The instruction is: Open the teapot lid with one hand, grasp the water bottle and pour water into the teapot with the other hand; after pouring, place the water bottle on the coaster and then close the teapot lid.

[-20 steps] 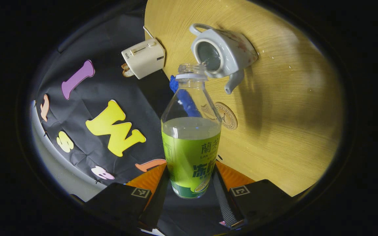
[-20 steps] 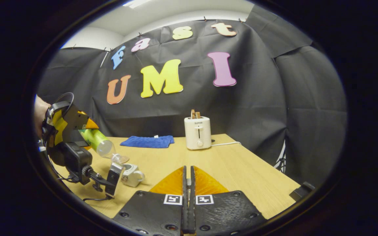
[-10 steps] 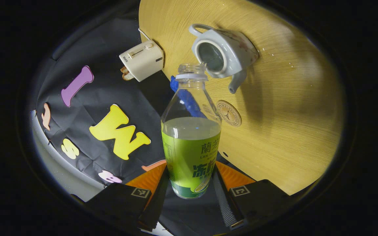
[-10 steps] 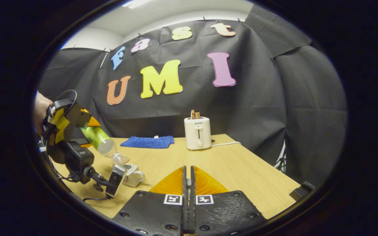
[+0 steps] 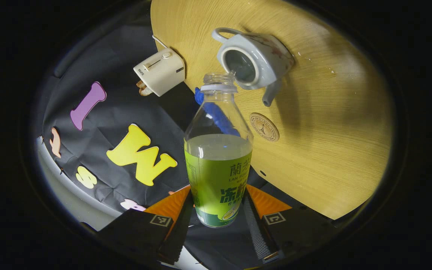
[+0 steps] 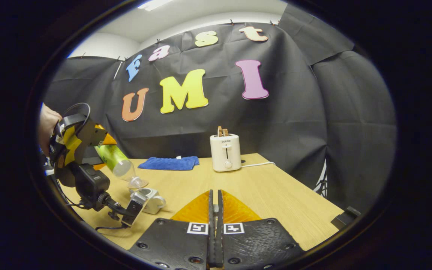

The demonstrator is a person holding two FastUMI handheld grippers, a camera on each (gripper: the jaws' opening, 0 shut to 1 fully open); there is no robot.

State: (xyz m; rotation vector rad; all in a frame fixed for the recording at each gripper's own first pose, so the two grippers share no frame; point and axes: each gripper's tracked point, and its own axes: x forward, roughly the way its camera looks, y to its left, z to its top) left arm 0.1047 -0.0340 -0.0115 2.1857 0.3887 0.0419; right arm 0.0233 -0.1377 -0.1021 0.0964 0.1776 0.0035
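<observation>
The uncapped, green-labelled water bottle [image 5: 218, 157] is clamped by the left gripper [image 5: 218, 221], neck tilted down at the lidless teapot [image 5: 251, 62]; the right gripper [image 6: 215, 225] is closed empty.

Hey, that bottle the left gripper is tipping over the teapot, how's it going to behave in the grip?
The water bottle looks smooth and label-wrapped, so probably slippery. It is roughly half full, so likely fairly heavy, with liquid shifting as it tilts. Uncapped, it would spill if jolted over the teapot.
</observation>
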